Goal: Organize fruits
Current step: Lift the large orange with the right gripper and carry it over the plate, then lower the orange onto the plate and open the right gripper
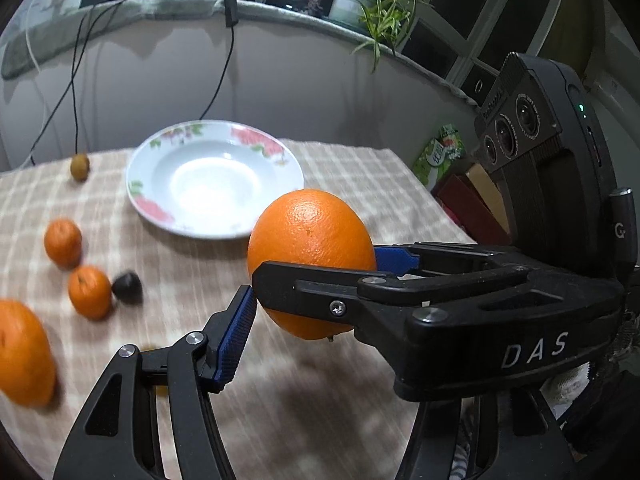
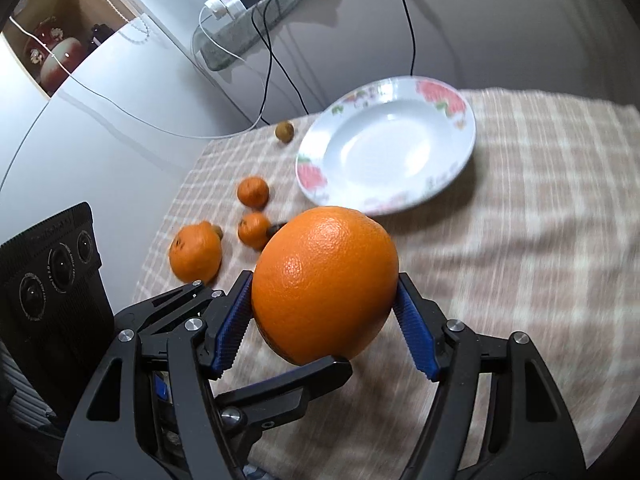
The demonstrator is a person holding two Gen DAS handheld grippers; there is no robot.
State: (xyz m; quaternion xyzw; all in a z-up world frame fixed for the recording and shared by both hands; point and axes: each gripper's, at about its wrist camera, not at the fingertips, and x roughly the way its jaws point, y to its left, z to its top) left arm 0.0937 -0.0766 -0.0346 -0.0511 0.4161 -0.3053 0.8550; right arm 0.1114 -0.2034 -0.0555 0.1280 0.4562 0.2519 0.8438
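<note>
My right gripper [image 2: 324,312] is shut on a large orange [image 2: 326,284] and holds it above the checked cloth, short of the white flowered plate [image 2: 452,152]. In the left wrist view the same orange [image 1: 312,248] sits in the right gripper [image 1: 316,276], just right of my own left blue pad [image 1: 236,340]. My left gripper is open and empty; only its left finger shows. On the cloth lie two small mandarins [image 1: 62,242] [image 1: 89,291], a dark chestnut-like fruit [image 1: 127,286], a bigger orange [image 1: 22,354] and a small brown fruit [image 1: 79,166]. The plate [image 1: 160,208] holds nothing.
Black and white cables [image 1: 224,56] hang down the grey wall behind the table. A potted plant [image 1: 372,4] stands on the ledge above. Boxes [image 1: 444,156] stand beyond the table's right edge. A cabinet [image 2: 80,92] stands left of the table.
</note>
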